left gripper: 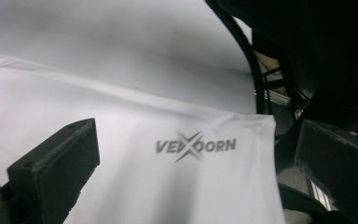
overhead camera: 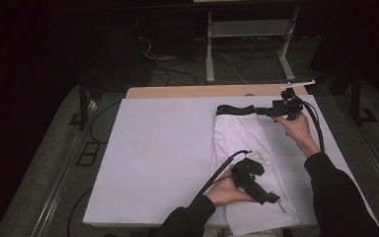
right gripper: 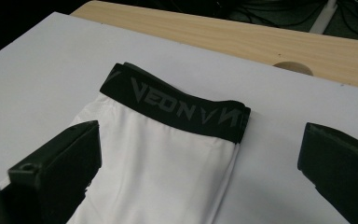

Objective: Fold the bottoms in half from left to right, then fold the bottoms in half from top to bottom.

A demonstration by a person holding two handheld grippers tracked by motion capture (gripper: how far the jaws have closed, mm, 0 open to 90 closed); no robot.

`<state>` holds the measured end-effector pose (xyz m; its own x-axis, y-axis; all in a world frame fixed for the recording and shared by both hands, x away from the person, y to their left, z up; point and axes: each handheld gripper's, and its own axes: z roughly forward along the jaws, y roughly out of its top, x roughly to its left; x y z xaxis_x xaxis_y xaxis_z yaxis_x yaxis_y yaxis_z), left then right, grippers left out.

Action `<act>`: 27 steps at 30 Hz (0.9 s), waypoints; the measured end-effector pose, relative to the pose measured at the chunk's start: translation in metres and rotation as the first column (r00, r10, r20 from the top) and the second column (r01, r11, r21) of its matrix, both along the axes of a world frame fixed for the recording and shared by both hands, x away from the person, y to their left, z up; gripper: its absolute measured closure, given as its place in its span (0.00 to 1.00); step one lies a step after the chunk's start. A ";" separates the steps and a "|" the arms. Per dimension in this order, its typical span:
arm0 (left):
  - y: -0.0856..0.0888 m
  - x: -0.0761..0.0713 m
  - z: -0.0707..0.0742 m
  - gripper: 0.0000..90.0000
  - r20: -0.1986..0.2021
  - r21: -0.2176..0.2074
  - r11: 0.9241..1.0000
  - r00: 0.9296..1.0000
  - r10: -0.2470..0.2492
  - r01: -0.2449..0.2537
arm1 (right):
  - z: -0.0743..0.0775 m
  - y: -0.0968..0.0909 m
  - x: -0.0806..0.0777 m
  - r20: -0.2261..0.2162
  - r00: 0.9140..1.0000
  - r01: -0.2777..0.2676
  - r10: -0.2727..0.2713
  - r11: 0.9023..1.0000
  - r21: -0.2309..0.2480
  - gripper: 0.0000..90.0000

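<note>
We find the folded garment (overhead camera: 249, 163) on the sheet (overhead camera: 153, 158): its waistband (overhead camera: 235, 109) just ahead of the right gripper (overhead camera: 268, 112), its printed hem (left gripper: 196, 145) before the left gripper (overhead camera: 272, 199).

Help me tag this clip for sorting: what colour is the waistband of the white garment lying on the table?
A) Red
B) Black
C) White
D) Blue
B: the waistband at the far end of the white garment is black with grey lettering, seen close up in the right gripper view.
</note>
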<state>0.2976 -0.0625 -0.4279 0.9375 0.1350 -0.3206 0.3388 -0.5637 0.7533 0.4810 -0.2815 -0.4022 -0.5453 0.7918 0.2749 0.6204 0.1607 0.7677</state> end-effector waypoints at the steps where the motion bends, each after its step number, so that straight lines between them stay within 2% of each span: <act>1: 0.003 0.001 0.001 0.00 0.005 -0.002 1.000 1.000 0.006 -0.006 | -0.001 0.000 -0.001 0.002 1.000 -0.002 0.002 1.000 0.000 0.00; 7: 0.018 0.009 0.006 0.00 0.023 -0.018 0.999 0.998 0.051 -0.050 | -0.001 0.000 -0.005 0.003 1.000 -0.008 0.008 1.000 0.000 0.00; 11: 0.030 0.016 0.011 0.00 0.039 -0.039 0.995 0.995 0.094 -0.093 | -0.001 0.001 -0.009 0.005 1.000 -0.014 0.014 1.000 -0.005 0.00; 27: 0.055 0.036 0.026 0.00 0.082 -0.076 0.983 0.981 0.175 -0.169 | 0.008 0.009 -0.025 0.037 0.998 -0.056 0.056 0.998 0.001 0.00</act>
<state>0.3339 -0.0077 -0.4022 0.9273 0.2772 -0.2516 0.3565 -0.4487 0.8195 0.4558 -0.2726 -0.3937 -0.5988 0.7590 0.2556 0.5818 0.1929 0.7901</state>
